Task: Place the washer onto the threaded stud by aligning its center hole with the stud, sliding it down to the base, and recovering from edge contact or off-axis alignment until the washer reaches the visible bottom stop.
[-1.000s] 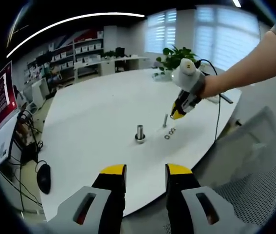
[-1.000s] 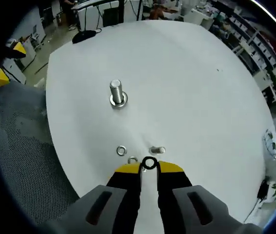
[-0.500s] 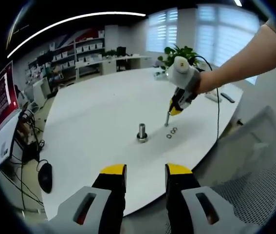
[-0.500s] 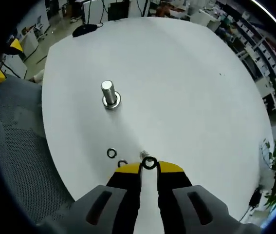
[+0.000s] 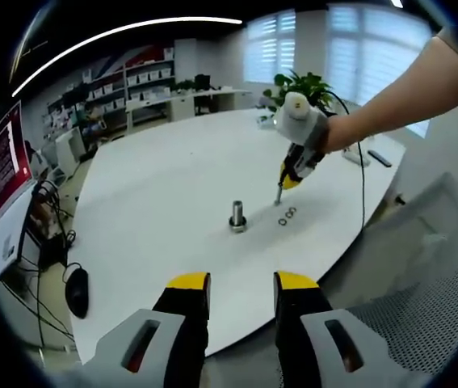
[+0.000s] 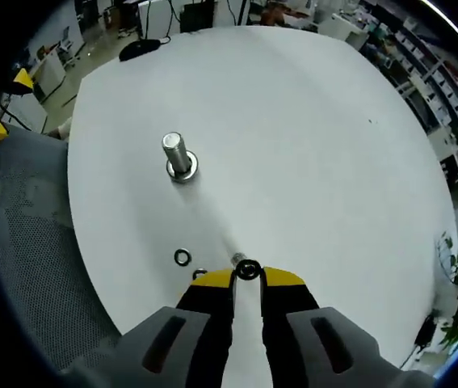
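A white oval table (image 6: 309, 129) sits in an office w/ shelves and windows behind. In the right gripper view, the right gripper (image 6: 247, 279) has its yellow-tipped jaws nearly together, pinching a small dark washer (image 6: 247, 269) upright at the tips, held just above the tabletop. Directly under/behind the washer stands a thin threaded stud (image 6: 237, 259); whether the washer touches it can't be told. Two loose washers lie on the table just left of the tips: one ring (image 6: 182, 257) in plain sight, a second ring (image 6: 199, 273) partly hidden by the jaw. Further up the table, well apart, stands a thick steel bolt (image 6: 174, 153) upright on its wide base. In the left gripper view, the left gripper (image 5: 241, 283) hangs off the near table edge, jaws spread w/ nothing between them. Across the table, a person's bare forearm (image 5: 406, 93) reaches in from the right holding the right gripper (image 5: 287, 179), its tips just over the thin stud (image 5: 278, 194); spare washers (image 5: 287, 217) lie beside, thick bolt (image 5: 237, 217) to the left. A black mouse (image 5: 76, 280) lies on the floor at left.
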### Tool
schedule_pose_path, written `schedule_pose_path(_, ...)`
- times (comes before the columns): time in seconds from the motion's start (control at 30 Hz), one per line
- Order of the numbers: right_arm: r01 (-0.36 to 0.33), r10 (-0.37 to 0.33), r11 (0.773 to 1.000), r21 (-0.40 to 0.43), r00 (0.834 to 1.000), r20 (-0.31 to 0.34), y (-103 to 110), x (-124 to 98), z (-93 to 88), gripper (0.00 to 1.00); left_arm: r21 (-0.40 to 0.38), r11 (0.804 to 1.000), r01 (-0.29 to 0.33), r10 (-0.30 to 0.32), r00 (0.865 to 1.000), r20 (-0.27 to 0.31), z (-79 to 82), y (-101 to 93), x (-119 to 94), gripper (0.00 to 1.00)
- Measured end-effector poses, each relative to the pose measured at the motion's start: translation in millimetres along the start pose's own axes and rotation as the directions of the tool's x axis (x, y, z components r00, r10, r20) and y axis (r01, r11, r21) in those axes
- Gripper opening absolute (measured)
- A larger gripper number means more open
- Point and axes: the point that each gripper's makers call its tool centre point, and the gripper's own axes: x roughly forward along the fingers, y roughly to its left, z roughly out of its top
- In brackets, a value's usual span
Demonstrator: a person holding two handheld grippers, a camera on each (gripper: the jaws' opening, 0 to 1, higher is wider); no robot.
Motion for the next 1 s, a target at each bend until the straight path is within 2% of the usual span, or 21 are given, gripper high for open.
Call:
schedule_pose_path(0.3,-0.022,0.022,1.0,0.004,1.0,-0.013,2.3,15.2,1.0,0.14,-0.001,1.0,-0.006,0.006,1.0,-0.01,-1.7,1.5,0.5,0.29)
schedule_pose_path(0.7,-0.044,0.046,0.998,0.037,0.997,-0.055,7.7,38.7,-12.9,0.14,0.004,1.0,-0.012,0.012,1.0,-0.024,-5.0,1.9,0.6,0.29)
schedule_pose_path(1.0,-0.046,0.049,0.997,0.06,0.997,-0.057,7.9,41.1,-15.2,0.15,0.006,1.0,-0.01,0.01,1.0,-0.025,-4.9,1.3,0.7,0.29)
